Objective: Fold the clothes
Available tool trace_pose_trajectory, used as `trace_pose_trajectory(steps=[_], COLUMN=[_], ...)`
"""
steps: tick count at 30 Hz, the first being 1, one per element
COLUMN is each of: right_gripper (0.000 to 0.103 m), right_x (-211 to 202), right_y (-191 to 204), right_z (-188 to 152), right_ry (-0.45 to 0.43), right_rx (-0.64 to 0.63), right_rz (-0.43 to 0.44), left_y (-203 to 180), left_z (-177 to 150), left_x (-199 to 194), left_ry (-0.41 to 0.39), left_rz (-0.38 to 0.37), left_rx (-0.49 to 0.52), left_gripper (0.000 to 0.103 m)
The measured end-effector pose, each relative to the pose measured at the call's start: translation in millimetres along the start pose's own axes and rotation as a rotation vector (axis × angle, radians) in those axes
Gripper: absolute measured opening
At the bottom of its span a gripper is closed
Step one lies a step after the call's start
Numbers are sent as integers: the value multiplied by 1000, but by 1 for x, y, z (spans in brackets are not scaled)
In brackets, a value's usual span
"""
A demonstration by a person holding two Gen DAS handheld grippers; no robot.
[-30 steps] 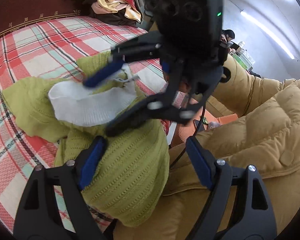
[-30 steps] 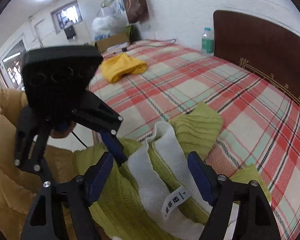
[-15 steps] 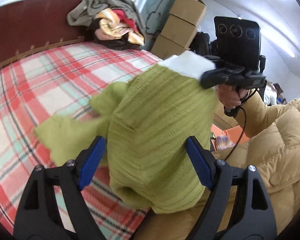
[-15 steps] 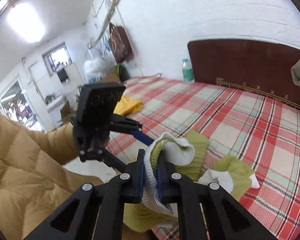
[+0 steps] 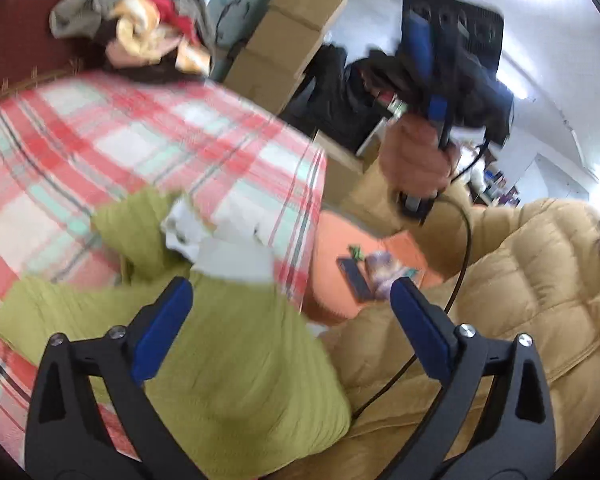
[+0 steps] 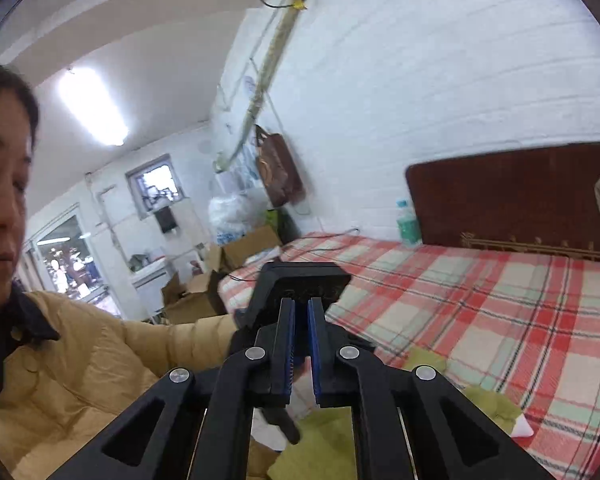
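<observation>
My left hand-held gripper [image 5: 288, 312] has just been opening, empty, blue pads wide apart above the ribbed green sweater [image 5: 236, 364] with white trim, crumpled on the plaid bed [image 5: 140, 152]. My right hand-held gripper [image 6: 301, 344] is nearly together, holding nothing.

Person in a quilted mustard-yellow puffer jacket [image 5: 540, 288] with dark collar; black two-finger left gripper [image 5: 290, 312] with blue pads, silver screws, black cable.
</observation>
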State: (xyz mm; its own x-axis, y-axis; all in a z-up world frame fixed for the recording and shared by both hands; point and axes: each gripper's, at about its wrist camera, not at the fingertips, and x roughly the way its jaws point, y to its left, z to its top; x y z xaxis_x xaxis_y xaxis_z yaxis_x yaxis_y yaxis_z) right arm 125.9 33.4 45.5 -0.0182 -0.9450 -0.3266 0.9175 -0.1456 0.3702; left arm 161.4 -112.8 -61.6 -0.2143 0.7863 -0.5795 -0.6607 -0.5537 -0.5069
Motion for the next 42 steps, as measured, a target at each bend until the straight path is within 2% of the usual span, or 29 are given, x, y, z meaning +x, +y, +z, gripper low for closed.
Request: trace_pose_trajectory(steps=[1, 3, 4, 7, 8, 10, 14, 16, 17, 18, 19, 20, 22, 24, 27, 30, 31, 32, 33, 34, 35, 39, 42], right_gripper=[21, 30, 42, 50, 51, 65, 67, 67, 66, 56, 28, 16, 9, 9, 9, 9, 9, 9, 9, 9, 9, 9, 9], right_x=[5, 15, 19, 28, 29, 27, 31, 36, 41, 45, 48, 50, 44, 34, 23, 21, 21, 20, 19, 17, 14, -2, -14], right_y=[-8, -24, -35, -72, -86, -107, -129, -131, -131, -128, -124, -120, -113, -106, -95, -83, -79, -76, -74, -73, -72, -70, -65], right_z=[-6, -19, -28, -54, -64, -84, -116, -126, -129, -129, -129, -127, -118, -109, -97, -89, -88, -87, -86, -87, -88, -95, -92], right_ry=[37, 103, 133, 224, 254, 296, 348, 346, 346, 342, 337, 323, 256, 176, 76, 34, 28, 25, 19, 13, 1, -62, -121], right_rx=[14, 50, 68, 142, 192, 275, 385, 417, 420, 414, 404, 394, 392, 413, 430, 432, 435, 439, 444, 449, 461, 519, 539], right_rz=[-47, -128, -171, -311, -328, -348, -329, -291, -271, -255, -241, -217, -178, -106, -4, 47, 53, 54, 53, 50, 50, 59, 79], left_y=[3, 6, 5, -3, -7, -18, -28, -24, -22, -19, -15, -10, 1, 8, 19, 28, 27, 26, 26, 25, 21, -1, -17], left_z=[-6, -18, -24, -30, -31, -35, -45, -45, -43, -42, -41, -40, -42, -48, -57, -64, -65, -65, -66, -66, -65, -64, -59], left_x=[9, 19, 21, 15, 12, 8, 11, 7, 1, -6, -16, -23, -38, -42, -19, 8, 9, 10, 11, 11, 10, 1, -21], left_ry=[35, 74, 85, 74, 71, 75, 106, 90, 66, 32, -8, -37, -87, -85, 28, 108, 94, 80, 66, 52, 40, 7, -77], left_rz=[8, 1, 5, 22, 32, 47, 66, 78, 80, 83, 98, 125, 180, 212, 220, 190, 158, 126, 94, 67, 72, 131, 133], left_rx=[-12, -28, -30, -22, -12, 16, 19, 1, -13, -32, -54, -75, -117, -141, -162, -178, -184, -190, -197, -201, -191, -135, -132], left_gripper=[99, 99, 99, 99, 99, 99, 99, 99, 99, 99, 99, 99, 99, 99, 99, 99, 99, 95, 80, 69, 57, 37, 27])
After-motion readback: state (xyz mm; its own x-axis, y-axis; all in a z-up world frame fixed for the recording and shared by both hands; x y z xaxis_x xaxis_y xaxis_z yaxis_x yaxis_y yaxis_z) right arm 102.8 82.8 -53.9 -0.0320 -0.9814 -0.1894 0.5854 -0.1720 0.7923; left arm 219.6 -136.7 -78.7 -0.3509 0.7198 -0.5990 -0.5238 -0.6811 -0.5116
